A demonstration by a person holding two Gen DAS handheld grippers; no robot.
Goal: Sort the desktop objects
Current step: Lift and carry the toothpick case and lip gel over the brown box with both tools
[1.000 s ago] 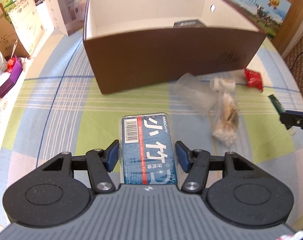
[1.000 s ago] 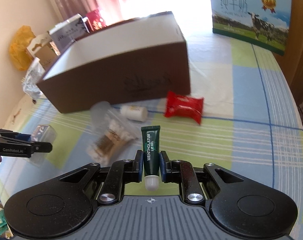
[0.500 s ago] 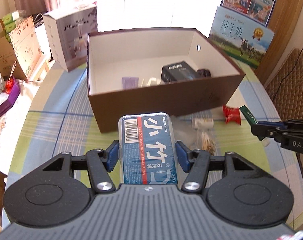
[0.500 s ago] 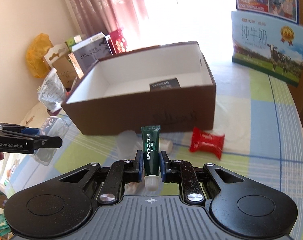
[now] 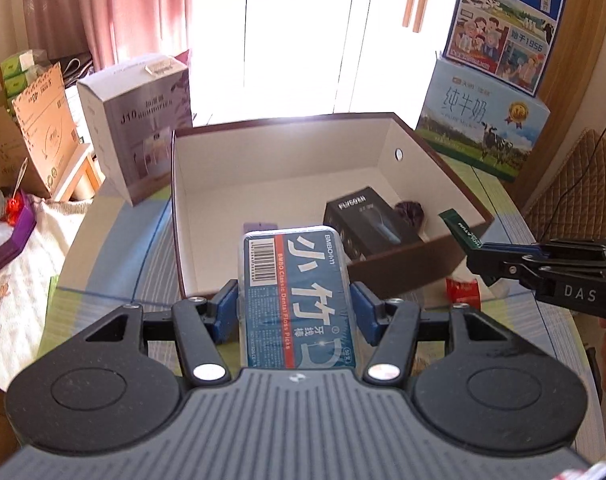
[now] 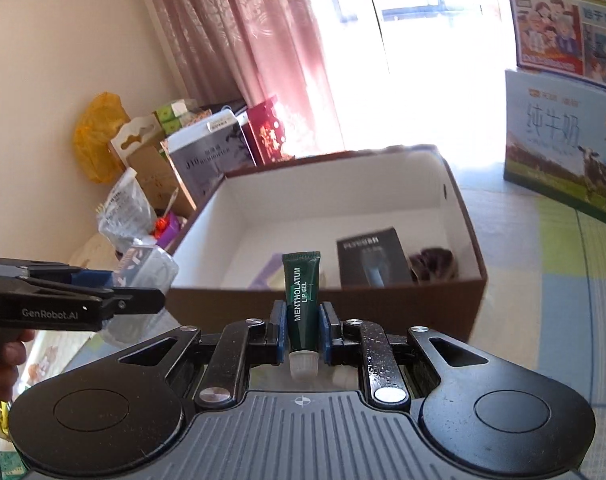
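Left wrist view: glossy rectangular floss case (image 5: 297,296) between blue fingers (image 5: 227,306).

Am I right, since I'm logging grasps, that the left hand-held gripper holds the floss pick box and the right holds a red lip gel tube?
Not quite: the right wrist view shows the lip gel tube is dark green, not red. The rest stands.

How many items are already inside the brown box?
3 visible: a black carton right of centre, a dark purple bundle just right of it, and a flat lilac item partly hidden behind the floss-pick case. The near wall may hide more.
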